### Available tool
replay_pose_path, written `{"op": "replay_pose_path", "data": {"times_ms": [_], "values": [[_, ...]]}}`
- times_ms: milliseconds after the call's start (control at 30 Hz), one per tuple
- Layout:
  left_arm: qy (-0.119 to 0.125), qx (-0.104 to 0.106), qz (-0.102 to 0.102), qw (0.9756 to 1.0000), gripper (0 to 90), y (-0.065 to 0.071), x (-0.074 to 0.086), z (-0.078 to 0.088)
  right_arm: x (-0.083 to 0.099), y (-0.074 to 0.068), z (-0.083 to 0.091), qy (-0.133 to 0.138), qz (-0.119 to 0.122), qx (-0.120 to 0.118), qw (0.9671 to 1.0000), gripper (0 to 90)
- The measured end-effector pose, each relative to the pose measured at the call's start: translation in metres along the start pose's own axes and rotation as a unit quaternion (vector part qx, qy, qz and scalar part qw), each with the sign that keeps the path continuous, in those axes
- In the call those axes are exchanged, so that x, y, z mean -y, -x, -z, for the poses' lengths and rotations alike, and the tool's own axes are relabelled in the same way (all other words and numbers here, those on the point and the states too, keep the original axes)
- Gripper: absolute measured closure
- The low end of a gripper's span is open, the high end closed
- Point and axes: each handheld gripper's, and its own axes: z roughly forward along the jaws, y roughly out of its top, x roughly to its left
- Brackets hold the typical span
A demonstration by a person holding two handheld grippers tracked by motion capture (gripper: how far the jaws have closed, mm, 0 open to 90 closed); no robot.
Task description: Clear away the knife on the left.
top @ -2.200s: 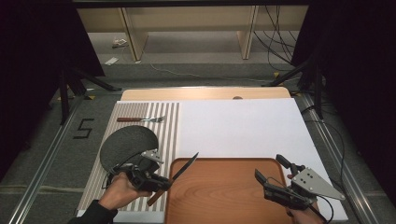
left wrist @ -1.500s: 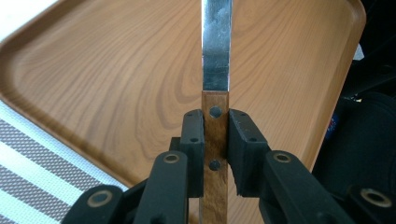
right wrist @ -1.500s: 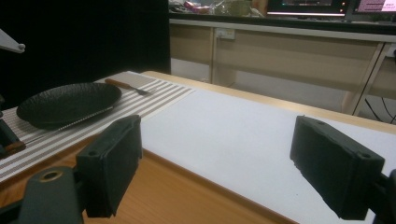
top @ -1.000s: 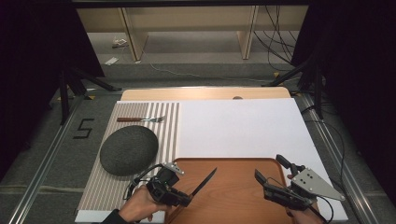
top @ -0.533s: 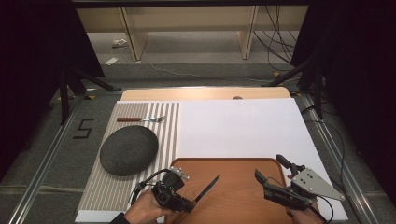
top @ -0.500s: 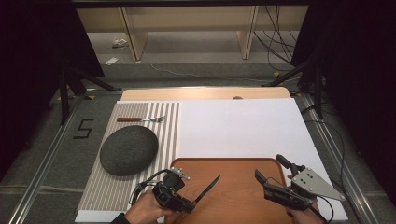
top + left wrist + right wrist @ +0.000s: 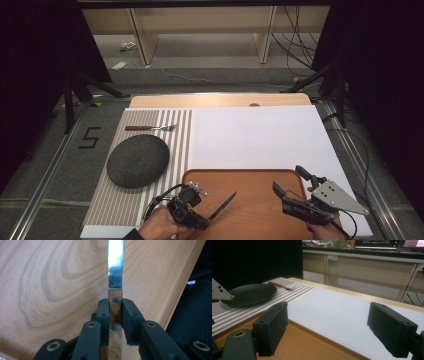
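Knife [image 7: 115,312] clamped by left gripper [image 7: 115,315] — level, over tray [image 7: 260,200]

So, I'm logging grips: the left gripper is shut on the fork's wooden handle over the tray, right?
Not the fork. The left gripper is shut on the knife by its wooden handle over the tray, as the left gripper view shows; the fork lies beyond the plate.
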Motion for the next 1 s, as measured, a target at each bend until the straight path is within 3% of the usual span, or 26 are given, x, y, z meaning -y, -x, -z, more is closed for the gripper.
{"op": "replay_pose_path", "data": {"times_ms": [333, 533, 733, 800, 900, 933, 1000], "values": [[-0.019, 0.008, 0.013, 0.9997, 76.7, -0.003, -0.004, -0.011, 0.0, 0.0, 0.0, 0.0, 0.0, -0.001, 1.0, 17.8], [-0.025, 0.003, 0.019, 0.9995, 76.4, -0.005, -0.004, -0.013, 0.0, 0.0, 0.0, 0.001, 0.0, -0.001, 1.0, 17.8], [-0.019, 0.005, 0.014, 0.9997, 73.1, -0.004, -0.004, -0.013, 0.0, 0.0, 0.0, 0.0, 0.0, -0.001, 1.0, 17.8], [-0.018, 0.017, -0.001, 0.9997, 64.3, -0.002, -0.005, -0.011, 0.0, 0.0, 0.0, 0.001, 0.0, -0.002, 1.0, 17.8], [0.002, 0.014, -0.036, 0.9993, 54.3, 0.005, -0.007, -0.005, 0.0, 0.0, 0.0, -0.002, 0.001, 0.0, 1.0, 17.8], [0.005, 0.006, -0.042, 0.9991, 49.0, 0.008, -0.007, -0.003, 0.0, 0.0, 0.0, -0.002, 0.001, -0.001, 1.0, 17.8], [0.008, -0.015, -0.073, 0.9972, 39.4, 0.015, -0.008, 0.0, 0.0, 0.0, 0.0, -0.002, 0.001, -0.001, 1.0, 17.8]]}}
